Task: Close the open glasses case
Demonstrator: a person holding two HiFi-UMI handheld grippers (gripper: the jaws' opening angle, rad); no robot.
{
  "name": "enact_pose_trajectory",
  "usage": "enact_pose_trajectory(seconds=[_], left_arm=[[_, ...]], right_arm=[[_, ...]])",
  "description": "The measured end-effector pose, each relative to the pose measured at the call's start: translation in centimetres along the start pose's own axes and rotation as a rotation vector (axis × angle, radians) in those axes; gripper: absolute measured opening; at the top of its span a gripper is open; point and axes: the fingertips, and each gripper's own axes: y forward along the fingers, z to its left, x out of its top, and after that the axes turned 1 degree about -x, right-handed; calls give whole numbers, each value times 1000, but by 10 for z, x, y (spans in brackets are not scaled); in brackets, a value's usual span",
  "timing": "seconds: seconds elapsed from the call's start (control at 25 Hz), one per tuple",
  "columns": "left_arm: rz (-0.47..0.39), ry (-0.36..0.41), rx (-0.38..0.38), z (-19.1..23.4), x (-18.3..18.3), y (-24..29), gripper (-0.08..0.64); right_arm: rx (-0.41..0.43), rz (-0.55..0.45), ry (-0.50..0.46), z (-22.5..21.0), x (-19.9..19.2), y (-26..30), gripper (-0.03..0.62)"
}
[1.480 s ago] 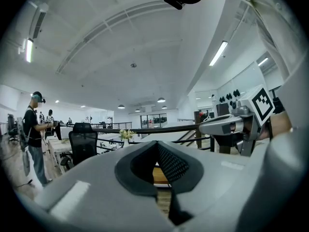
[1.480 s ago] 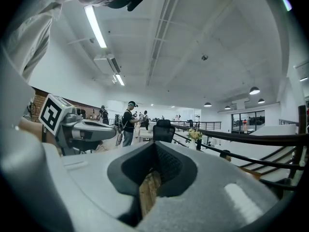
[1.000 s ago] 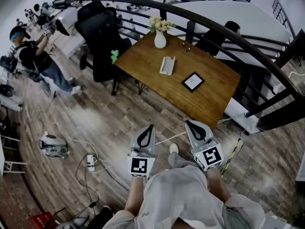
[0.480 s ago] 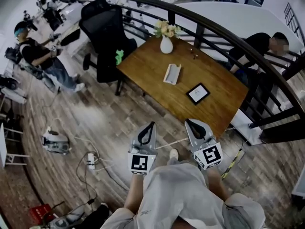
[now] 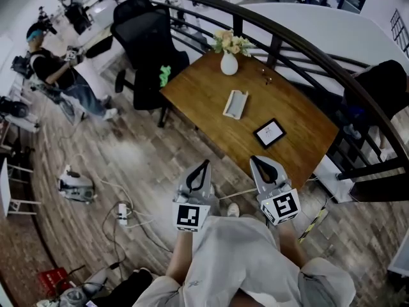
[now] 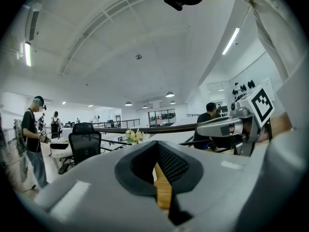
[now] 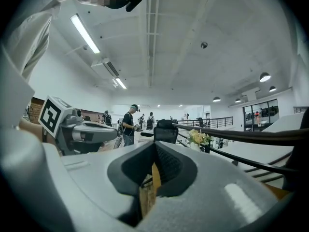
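Only the head view, looking steeply down, shows the glasses case [image 5: 235, 103]. It lies on the wooden table [image 5: 204, 85], near the table's middle, at about 12 o'clock from your two grippers and well apart from them. The case is pale, and it lies open with its two halves spread like a shallow trough. A white vase of flowers [image 5: 229, 61] stands at 12 o'clock from it. A dark flat tablet-like thing [image 5: 270, 133] lies at 4 o'clock.

The gripper views look level across the room. They show the flowers [image 6: 134, 135] above the jaws, a black chair [image 6: 84, 141] at 9 o'clock, and a standing person [image 6: 33, 129] at the far left.

Your left gripper [image 5: 199, 174] has its fingers pressed together, with only a thin slit showing wood behind, and it holds nothing. Your right gripper [image 5: 263, 170] is the same, its fingers together and empty. Both hover over the floor in front of your body, touching nothing.
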Motion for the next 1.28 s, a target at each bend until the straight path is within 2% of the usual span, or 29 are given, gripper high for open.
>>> enact_pose_trajectory(seconds=[0.32,0.64,1.08,1.28], left_arm=[[-27,0,-33,22,-2,35,18],[-10,-4,-117,71,-17,86,18],[-7,-5,-293,137,-30,154,19],[-4,-14,-370,155,-41,183,18]], right_arm=[[-39,-1,-7,-18,0,30,3],[-129,38,-3,-47,-4,85,3],[-306,94,35,-71,-11,155,3],[-383,122,45,-82,-20,175,3]])
